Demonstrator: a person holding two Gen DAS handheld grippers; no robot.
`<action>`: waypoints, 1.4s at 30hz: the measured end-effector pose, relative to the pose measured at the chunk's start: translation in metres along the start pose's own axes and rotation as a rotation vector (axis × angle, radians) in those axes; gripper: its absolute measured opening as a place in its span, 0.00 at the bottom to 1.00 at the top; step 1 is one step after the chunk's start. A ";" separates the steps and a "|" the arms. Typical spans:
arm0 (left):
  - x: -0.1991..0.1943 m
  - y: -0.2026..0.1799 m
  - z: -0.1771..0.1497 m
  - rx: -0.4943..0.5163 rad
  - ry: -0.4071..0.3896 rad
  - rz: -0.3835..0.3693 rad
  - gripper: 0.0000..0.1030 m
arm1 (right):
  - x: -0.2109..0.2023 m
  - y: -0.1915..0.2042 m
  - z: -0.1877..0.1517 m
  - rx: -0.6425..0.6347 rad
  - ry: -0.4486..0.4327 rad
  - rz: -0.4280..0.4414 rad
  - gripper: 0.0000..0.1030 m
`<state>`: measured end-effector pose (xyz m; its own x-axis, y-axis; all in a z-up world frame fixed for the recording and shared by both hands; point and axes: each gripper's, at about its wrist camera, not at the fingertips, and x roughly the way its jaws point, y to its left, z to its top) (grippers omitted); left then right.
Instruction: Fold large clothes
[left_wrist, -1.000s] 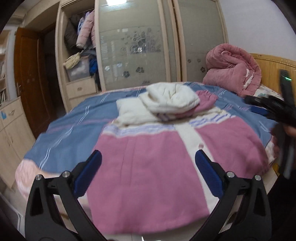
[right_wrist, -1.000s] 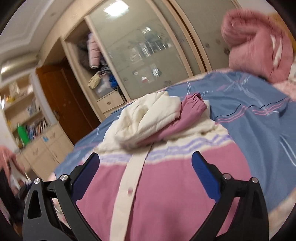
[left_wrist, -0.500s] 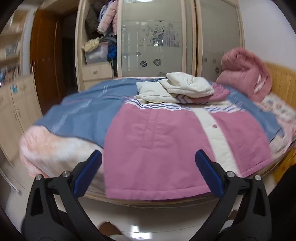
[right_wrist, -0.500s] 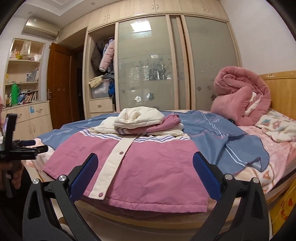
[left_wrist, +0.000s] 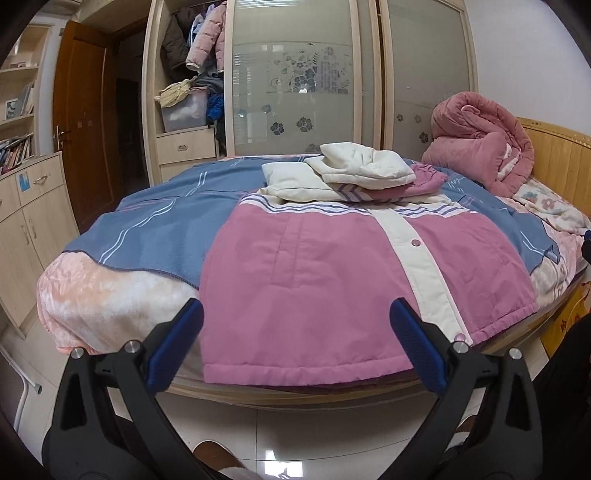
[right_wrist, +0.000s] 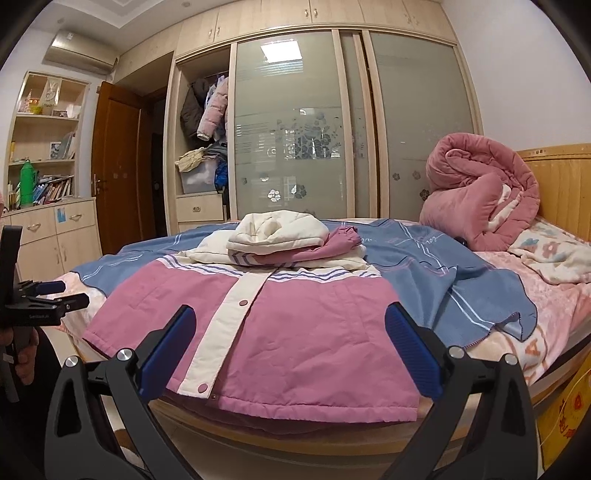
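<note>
both grippers wide open, holding nothing. left gripper (left_wrist: 295, 343) and right gripper (right_wrist: 286, 345) hang off the foot of the bed (right_wrist: 546, 321), short of the jacket (right_wrist: 295, 325), no contact.

largest first: bed with blue blanket (left_wrist: 159, 229) over it, rolled pink quilt (right_wrist: 480, 195) at the headboard end. jacket lies flat on the blanket, front up, hem at the bed edge nearest the grippers and slightly overhanging. long axis runs straight away from them, hem near, hood far.

key relation: hem is dead ahead of both grippers and a little above finger level. left one faces the jacket's left hem corner, right one the right corner; about equally near, can't rank them.

jacket look: pink padded body, cream placket (left_wrist: 421, 258) with pink snaps, closed. striped cream yoke. sleeves (right_wrist: 317, 245) already folded in across the chest, cream hood (left_wrist: 365, 164) flopped on top. fabric fairly smooth, light creases.

judgement: next is likely a hem-to-hood fold, one corner per gripper.
</note>
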<state>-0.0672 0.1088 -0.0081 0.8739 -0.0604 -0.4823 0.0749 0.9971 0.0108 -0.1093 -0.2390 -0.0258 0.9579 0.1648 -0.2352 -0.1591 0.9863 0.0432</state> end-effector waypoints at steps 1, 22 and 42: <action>0.003 -0.002 0.000 0.003 0.013 0.000 0.98 | -0.001 0.000 0.000 0.001 -0.002 0.000 0.99; 0.008 -0.014 -0.003 0.042 0.030 -0.022 0.98 | -0.002 -0.007 0.007 0.028 0.012 0.036 0.99; 0.020 -0.027 -0.002 0.046 0.066 -0.112 0.98 | 0.181 -0.175 0.005 0.305 0.486 0.418 0.98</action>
<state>-0.0525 0.0803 -0.0203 0.8253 -0.1669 -0.5395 0.1938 0.9810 -0.0070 0.0935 -0.3819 -0.0711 0.6044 0.5827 -0.5433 -0.3485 0.8066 0.4775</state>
